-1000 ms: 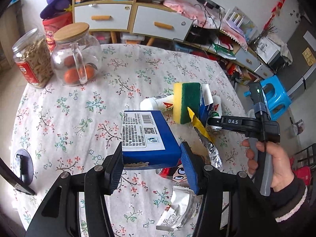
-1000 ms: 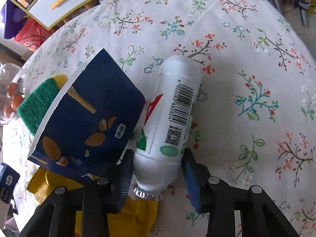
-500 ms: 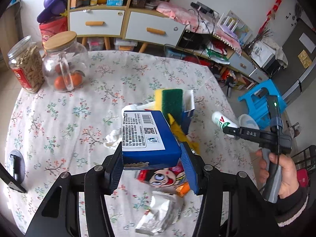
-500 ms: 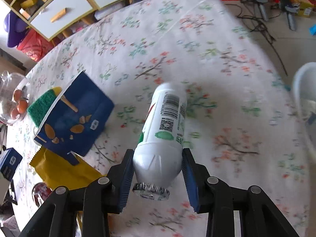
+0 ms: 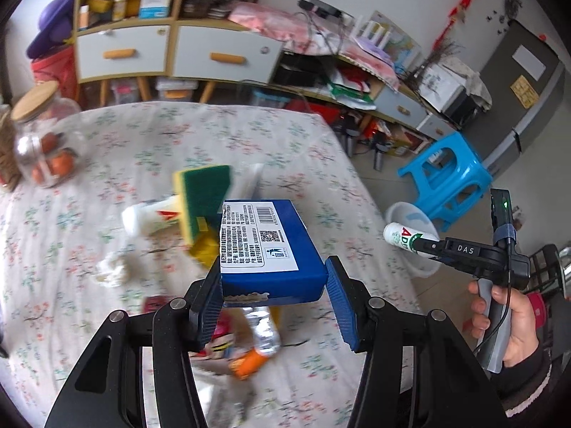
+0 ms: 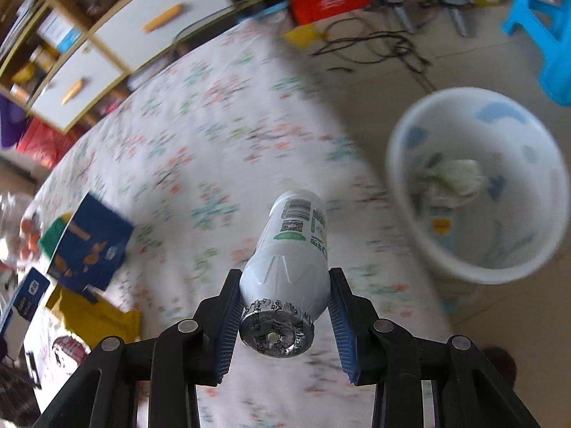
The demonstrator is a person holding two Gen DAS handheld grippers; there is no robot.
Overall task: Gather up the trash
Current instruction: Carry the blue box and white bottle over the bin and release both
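Right gripper grips bottle near bin.

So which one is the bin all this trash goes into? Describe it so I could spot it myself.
Start at the round table with the flowered cloth and look down at the floor just past its edge, toward the bright blue stool. The bin is the white plastic pail there, open-topped with pale blue patches on its walls and crumpled paper already inside.

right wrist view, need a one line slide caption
Right gripper carries a white bottle toward the white bin beside the floral table.
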